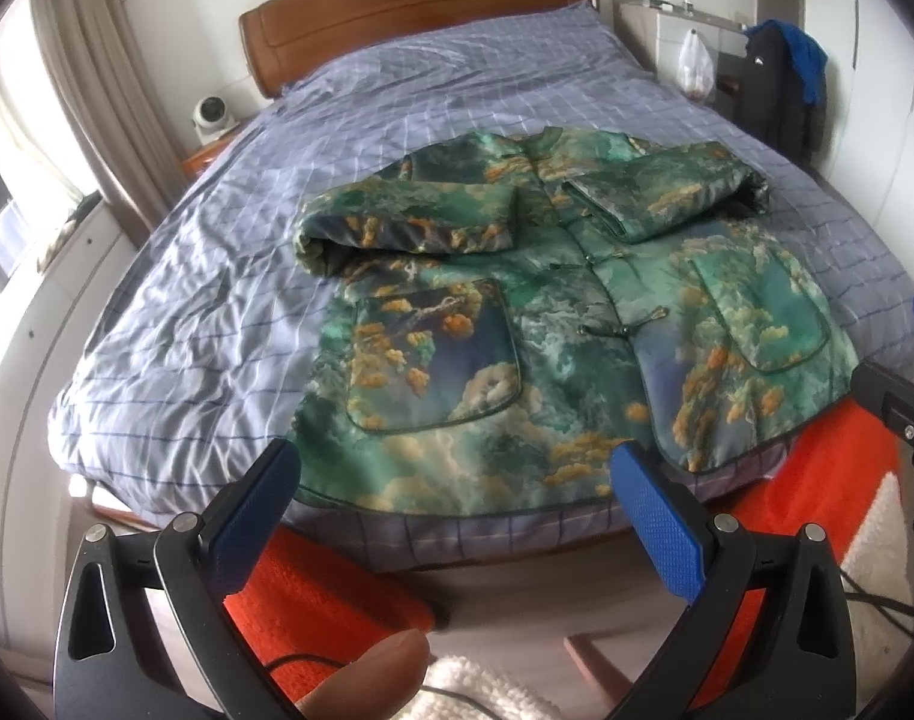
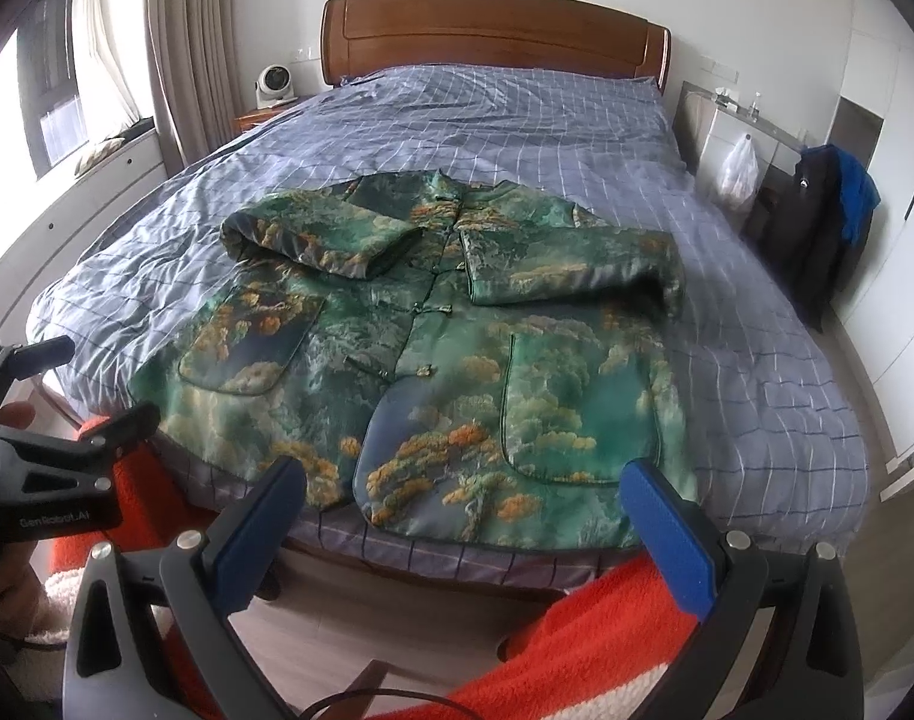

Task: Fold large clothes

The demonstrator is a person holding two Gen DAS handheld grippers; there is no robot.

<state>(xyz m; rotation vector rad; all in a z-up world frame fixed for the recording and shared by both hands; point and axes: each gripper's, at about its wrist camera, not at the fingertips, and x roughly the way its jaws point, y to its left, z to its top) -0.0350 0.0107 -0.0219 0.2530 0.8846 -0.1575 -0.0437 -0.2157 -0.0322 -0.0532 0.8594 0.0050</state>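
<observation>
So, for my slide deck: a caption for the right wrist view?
Open right claw before a green printed jacket, sleeves folded in, on a checked bed.

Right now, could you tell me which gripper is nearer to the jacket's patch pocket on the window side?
Left. The left gripper hangs open just below that patch pocket; the right gripper sits by the other pocket's hem corner.

green printed jacket (image 1: 517,300) lies flat on the checked bed (image 1: 216,300), both sleeves folded across its chest. left claw (image 1: 457,516) gapes wide, empty, above the near hem.
</observation>
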